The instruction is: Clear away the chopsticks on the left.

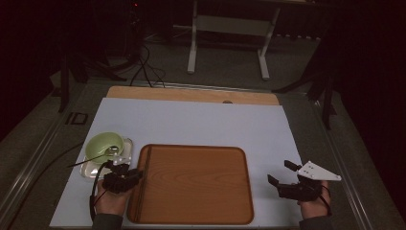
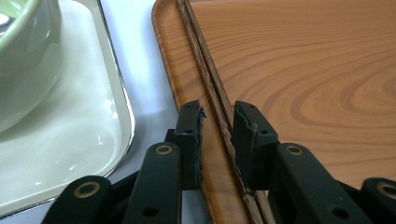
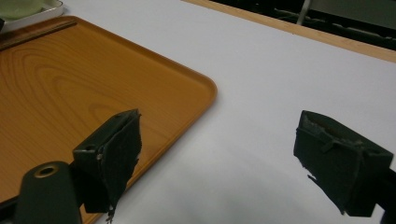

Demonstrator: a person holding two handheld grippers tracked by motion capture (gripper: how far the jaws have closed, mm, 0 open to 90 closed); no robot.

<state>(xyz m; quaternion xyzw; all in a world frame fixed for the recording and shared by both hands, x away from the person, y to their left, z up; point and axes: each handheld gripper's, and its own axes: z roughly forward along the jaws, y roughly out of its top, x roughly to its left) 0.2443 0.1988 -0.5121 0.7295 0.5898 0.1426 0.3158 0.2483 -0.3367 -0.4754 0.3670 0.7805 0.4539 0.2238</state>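
Nearest the lens in the left gripper view, the left gripper (image 2: 217, 135) is seen with its jaws standing a narrow gap apart over a pair of dark wooden chopsticks (image 2: 212, 88). The pads do not press on the sticks, so nothing is gripped. No earlier picture being given, only the present stance is told.

The chopsticks lie side by side along the left edge of the wooden tray (image 1: 191, 184), just inside its raised rim. They are judged light, stiff and thin, with a smooth finish that may slip between the pads. As a pair they are likely to roll or scissor apart if pinched unevenly, so a hold across both sticks near their middle is advised, with the jaws square to them.

Beside the tray a green bowl (image 1: 104, 143) rests on a white square dish (image 1: 125, 158).

The right gripper (image 1: 287, 177) is held wide open above the white table surface (image 1: 201, 124), well apart from the chopsticks, empty.
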